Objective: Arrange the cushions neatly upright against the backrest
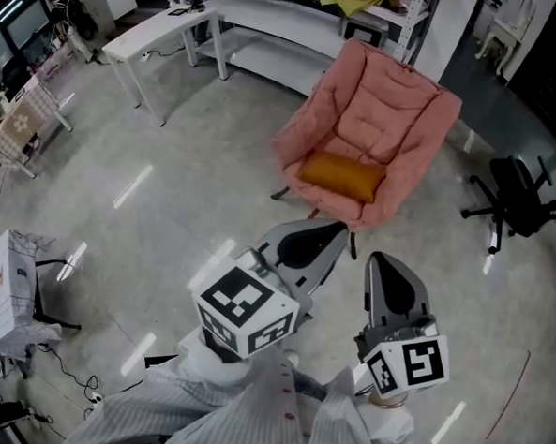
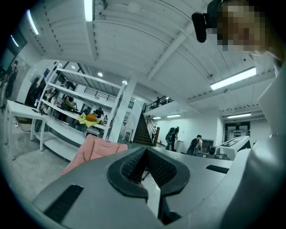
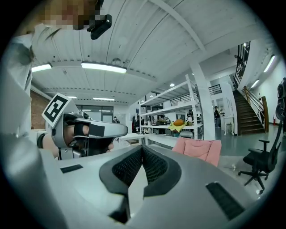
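Observation:
A pink padded armchair (image 1: 378,119) stands on the grey floor ahead of me. One orange cushion (image 1: 342,176) lies flat across the front of its seat, away from the backrest. My left gripper (image 1: 341,231) is held up near the chair's front edge, short of the cushion, shut with nothing in it. My right gripper (image 1: 381,262) hovers beside it, a little further back, also shut and empty. The left gripper view shows the chair's back (image 2: 96,150) beyond the closed jaws. In the right gripper view the chair (image 3: 199,151) is far off at the right and the left gripper (image 3: 89,132) is at the left.
A black office chair (image 1: 519,198) stands right of the armchair. A white table (image 1: 168,22) and white shelving (image 1: 270,38) run along the back. A white box (image 1: 2,284) and cables sit at the left. People (image 2: 172,136) stand far off by a staircase.

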Available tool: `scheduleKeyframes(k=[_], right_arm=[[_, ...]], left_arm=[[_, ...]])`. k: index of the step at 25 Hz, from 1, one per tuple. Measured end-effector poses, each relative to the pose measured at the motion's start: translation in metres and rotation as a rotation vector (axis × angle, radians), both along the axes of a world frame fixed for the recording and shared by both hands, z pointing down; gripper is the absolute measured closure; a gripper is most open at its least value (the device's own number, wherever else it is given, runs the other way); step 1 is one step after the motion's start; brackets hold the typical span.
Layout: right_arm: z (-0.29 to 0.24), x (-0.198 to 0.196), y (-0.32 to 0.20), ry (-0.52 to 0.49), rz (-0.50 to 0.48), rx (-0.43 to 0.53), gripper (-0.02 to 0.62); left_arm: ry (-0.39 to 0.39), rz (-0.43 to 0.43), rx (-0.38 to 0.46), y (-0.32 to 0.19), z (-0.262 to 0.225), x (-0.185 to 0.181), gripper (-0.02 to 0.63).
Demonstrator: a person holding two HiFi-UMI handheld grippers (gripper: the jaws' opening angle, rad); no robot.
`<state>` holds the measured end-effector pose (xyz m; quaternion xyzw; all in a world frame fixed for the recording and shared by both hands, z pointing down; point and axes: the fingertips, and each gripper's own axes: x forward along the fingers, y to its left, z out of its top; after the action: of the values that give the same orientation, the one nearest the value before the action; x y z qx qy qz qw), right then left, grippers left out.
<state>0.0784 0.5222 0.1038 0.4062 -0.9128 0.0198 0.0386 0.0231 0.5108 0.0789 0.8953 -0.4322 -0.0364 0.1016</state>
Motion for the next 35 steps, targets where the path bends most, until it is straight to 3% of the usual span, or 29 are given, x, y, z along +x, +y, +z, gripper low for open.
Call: scheduleKeyframes(k=[9,21,35], right_arm=[[-0.009,-0.034,-0.097,-0.019,0.092,0.005,0.581],[0.000,-0.077,-0.176,-0.018,0.168,-0.004,0.583],[0.022,-0.081,-0.268,-0.012,0.173,-0.056,0.582]], left_arm=[[-0.008,0.056,0.004,-0.100,-0.006,-0.042,0.595],[-0.016,0.076,-0.012,-0.180,0.007,-0.101,0.595],[-0.022,0.054,-0.047,-0.267,0.026,-0.117,0.595]])
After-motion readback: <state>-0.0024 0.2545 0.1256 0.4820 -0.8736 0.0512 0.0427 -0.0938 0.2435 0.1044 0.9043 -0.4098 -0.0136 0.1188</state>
